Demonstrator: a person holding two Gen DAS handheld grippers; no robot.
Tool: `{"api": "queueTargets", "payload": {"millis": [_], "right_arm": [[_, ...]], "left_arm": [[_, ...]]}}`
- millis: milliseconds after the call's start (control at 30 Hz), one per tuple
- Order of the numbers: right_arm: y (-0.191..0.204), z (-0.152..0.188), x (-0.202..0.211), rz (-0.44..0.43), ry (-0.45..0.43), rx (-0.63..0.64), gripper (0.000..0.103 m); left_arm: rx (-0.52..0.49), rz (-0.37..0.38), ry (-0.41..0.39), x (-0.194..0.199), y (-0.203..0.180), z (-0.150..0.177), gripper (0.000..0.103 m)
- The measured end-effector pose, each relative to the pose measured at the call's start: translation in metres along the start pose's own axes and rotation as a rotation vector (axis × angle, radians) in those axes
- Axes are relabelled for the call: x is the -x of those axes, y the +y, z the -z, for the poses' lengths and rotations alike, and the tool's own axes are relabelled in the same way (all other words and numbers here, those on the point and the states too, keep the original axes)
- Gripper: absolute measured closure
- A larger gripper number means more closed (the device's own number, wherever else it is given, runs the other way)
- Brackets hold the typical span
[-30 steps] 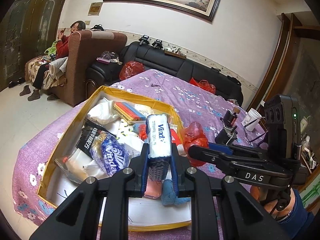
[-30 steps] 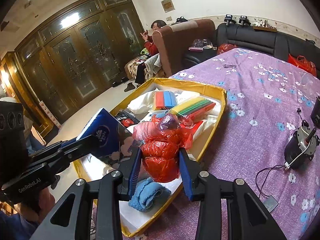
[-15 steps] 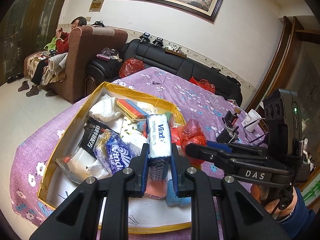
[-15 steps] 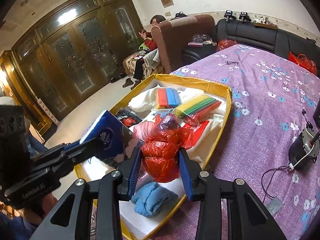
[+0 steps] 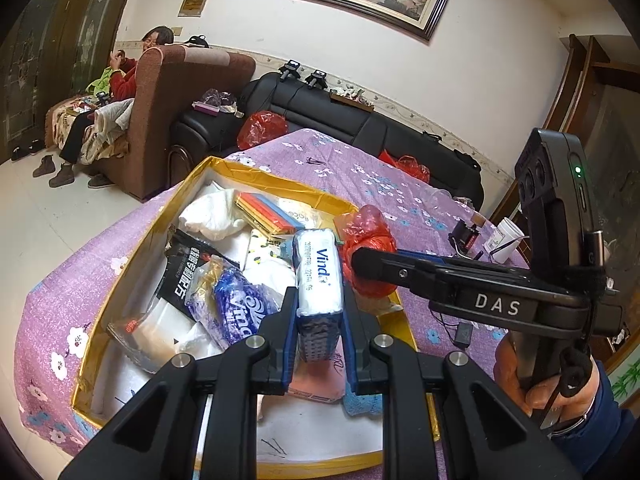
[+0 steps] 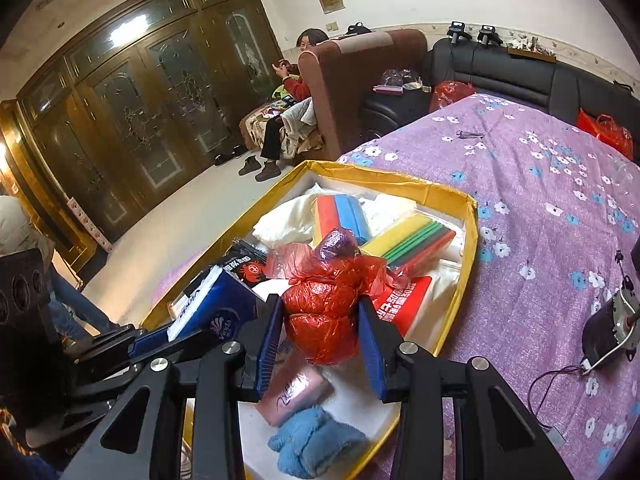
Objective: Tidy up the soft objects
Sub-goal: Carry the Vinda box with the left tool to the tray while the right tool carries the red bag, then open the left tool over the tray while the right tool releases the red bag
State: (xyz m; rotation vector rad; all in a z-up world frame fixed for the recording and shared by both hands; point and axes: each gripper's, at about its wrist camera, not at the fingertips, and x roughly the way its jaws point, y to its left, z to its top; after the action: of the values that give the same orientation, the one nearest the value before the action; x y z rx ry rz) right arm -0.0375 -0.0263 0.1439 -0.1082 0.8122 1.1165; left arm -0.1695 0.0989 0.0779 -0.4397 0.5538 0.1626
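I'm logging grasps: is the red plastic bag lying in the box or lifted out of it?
Lifted: the right gripper is shut on the red plastic bag, holding it above the yellow box contents.

One yellow-rimmed box sits on the bench. Two Vinda tissue packs show: one upright at the box's centre, one crumpled at its 9 o'clock. Two stacks of coloured sponge sheets lie toward 12 o'clock. One knotted red plastic bag, one blue towel and one pink packet lie toward 6 o'clock. One black sachet lies at 10 o'clock. Two tongs are in view.
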Motion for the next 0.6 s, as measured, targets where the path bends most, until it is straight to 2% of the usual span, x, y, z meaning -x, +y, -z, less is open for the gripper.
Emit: {"api": "queueTargets", "payload": {"millis": [600], "right_arm": [[-0.006, -0.006, -0.039, 0.039, 0.07, -0.027, 0.061]], "left_arm": [[0.002, -0.012, -0.01, -0.016, 0.012, -0.003, 0.083]]}}
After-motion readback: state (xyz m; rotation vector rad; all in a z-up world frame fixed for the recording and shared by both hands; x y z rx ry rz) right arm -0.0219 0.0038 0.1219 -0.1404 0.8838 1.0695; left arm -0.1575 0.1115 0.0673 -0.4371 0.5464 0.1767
